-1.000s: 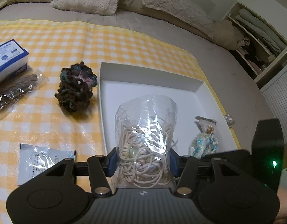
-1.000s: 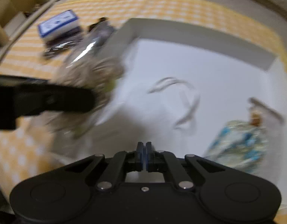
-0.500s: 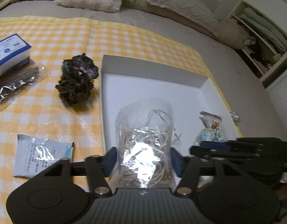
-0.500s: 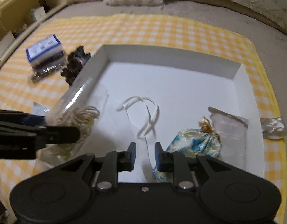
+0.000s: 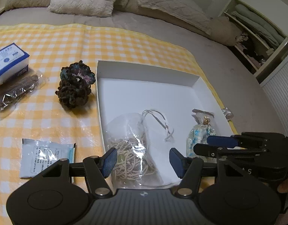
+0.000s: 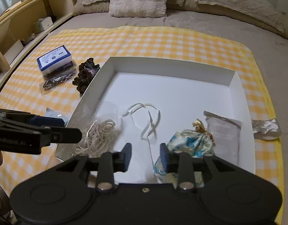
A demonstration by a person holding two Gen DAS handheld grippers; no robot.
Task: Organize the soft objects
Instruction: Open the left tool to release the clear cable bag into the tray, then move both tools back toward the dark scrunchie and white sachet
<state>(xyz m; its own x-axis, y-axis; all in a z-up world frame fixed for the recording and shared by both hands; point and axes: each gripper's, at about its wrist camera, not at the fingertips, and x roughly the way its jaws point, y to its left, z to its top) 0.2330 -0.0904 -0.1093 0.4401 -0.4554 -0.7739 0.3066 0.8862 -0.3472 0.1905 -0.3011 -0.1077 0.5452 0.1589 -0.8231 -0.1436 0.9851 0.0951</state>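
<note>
A white shallow box (image 5: 149, 75) (image 6: 173, 69) lies on a yellow checked cloth. In its near left corner lies a clear bag of beige cord (image 5: 132, 155) (image 6: 97, 136), beside a white face mask (image 6: 144, 127) (image 5: 158, 120) and a blue-patterned cloth pouch (image 6: 190, 144) (image 5: 198, 136). My left gripper (image 5: 143, 162) is open just above the cord bag, not gripping it. My right gripper (image 6: 144, 156) is open above the box, near the pouch. A dark crocheted scrunchie (image 5: 75, 85) (image 6: 85, 74) lies left of the box.
On the cloth to the left are a blue and white box (image 5: 9, 61), a clear bag of dark items (image 5: 16, 93) and a flat foil sachet (image 5: 46, 156). A white packet (image 6: 222, 131) lies in the box. Crumpled plastic (image 6: 265, 127) lies outside its right wall. Pillows line the back.
My left gripper has opened and let the cord bag drop flat into the box. My right gripper has gone from shut to open and pulled back from the box.
</note>
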